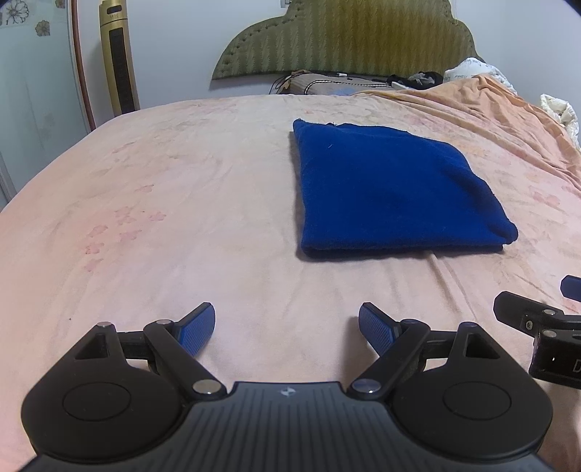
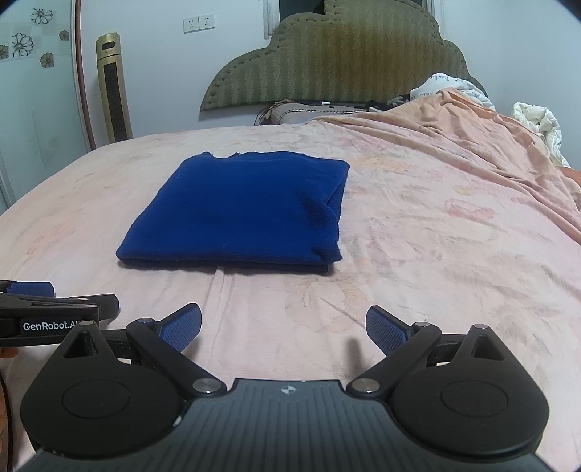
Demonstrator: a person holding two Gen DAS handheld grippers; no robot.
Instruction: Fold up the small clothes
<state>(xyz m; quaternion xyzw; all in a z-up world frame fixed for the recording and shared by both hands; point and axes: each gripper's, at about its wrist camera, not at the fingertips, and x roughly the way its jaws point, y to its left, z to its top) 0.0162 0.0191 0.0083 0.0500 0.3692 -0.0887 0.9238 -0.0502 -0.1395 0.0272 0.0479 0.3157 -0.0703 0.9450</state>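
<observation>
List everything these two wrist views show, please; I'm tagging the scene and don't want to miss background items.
folded garment: one, deep blue, flat on the bed, ahead of both grippers, touched by neither
bed sheet: one, pale pink with faded flowers, covering the bed
blanket: one, peach, rumpled along the bed's right side
headboard: one, olive green, against the far wall
pillow: one, brownish, below the headboard
tower fan: one, gold, standing far left by the wall
wall sockets: two, white, above the bed
white bedding: one heap, far right
left gripper: one, black with blue pads, open, empty
right gripper: one, same colours, open, empty
</observation>
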